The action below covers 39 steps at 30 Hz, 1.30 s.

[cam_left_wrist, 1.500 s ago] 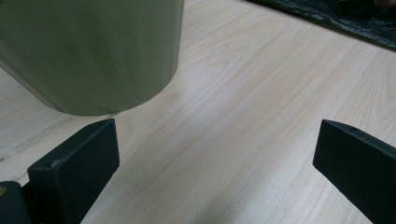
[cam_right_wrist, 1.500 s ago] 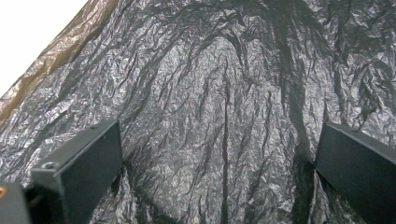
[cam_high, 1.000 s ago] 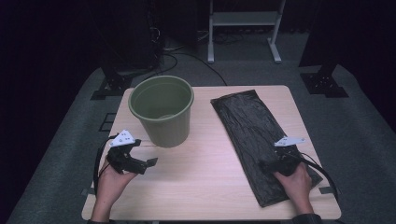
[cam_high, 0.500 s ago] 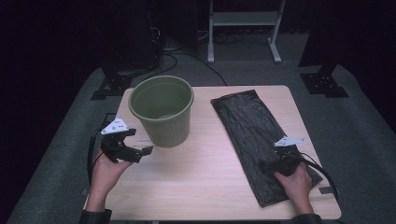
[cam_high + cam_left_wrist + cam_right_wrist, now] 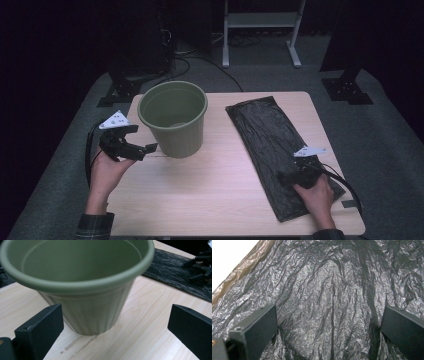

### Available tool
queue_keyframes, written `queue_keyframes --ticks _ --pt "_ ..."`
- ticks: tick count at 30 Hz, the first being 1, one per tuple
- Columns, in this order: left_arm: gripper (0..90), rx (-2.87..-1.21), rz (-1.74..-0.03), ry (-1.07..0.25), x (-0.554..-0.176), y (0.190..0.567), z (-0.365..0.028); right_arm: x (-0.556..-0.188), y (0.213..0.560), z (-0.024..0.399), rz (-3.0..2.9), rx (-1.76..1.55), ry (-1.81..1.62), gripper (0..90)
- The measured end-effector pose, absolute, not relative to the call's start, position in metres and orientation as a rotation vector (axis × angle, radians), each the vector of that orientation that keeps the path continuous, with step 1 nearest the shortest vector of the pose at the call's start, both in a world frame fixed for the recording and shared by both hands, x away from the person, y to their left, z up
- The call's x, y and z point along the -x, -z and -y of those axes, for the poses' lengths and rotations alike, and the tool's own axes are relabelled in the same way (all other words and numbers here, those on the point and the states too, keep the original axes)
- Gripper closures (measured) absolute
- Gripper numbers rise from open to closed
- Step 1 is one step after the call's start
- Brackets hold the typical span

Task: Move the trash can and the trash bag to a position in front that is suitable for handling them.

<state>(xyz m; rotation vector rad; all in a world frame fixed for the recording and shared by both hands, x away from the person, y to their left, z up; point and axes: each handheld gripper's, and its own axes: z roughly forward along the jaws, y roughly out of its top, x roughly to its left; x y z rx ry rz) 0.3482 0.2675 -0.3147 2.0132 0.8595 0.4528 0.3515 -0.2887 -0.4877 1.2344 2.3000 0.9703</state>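
Table (image 5: 220, 200): a pale wooden top that carries both things, the bucket toward the left and the bag along the right, well apart, so each hand has its own to work on

Bag (image 5: 280, 150): a black, crinkled plastic sack lying flat and folded lengthwise, running from the far middle of the table to the near right corner, seemingly laid out ready to line the bucket

Bucket (image 5: 173, 122): an olive-green plastic bucket standing upright and empty near the far left, mouth up to take the bag

Right claw (image 5: 289, 178): resting low on the near end of the bag, jaws spread wide over the wrinkled plastic with nothing between them, probably placed to pinch up a fold

Left claw (image 5: 142, 150): held just beside the bucket's lower wall, jaws wide apart and gripping nothing, aimed at the bucket as if to steady it

Cable (image 5: 90, 150): loops from the left claw over the table's edge
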Motion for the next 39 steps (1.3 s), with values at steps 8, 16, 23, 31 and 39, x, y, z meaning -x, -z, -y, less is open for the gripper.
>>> queue_keyframes --ticks 8,16,23,31,39 --pt "0.0 -2.001 -0.863 -0.462 -0.364 0.298 -0.275 -0.351 0.488 0.289 -2.3 -1.235 -0.97 0.0" --pt "0.0 -1.989 -0.873 -0.478 -0.383 0.289 -0.281 -0.351 0.488 0.289 -2.3 -1.234 -0.97 0.0" --pt "0.0 -2.001 -0.897 -0.495 -0.405 0.291 -0.281 -0.351 0.488 0.289 -2.3 -1.236 -0.971 0.0" --pt "0.0 -2.016 -0.941 -0.484 -0.429 0.299 -0.28 -0.352 0.488 0.289 -2.3 -1.235 -0.972 0.0" --pt "0.0 -2.033 -0.944 -0.473 -0.443 0.306 -0.276 -0.352 0.488 0.289 -2.301 -1.231 -0.972 0.0"
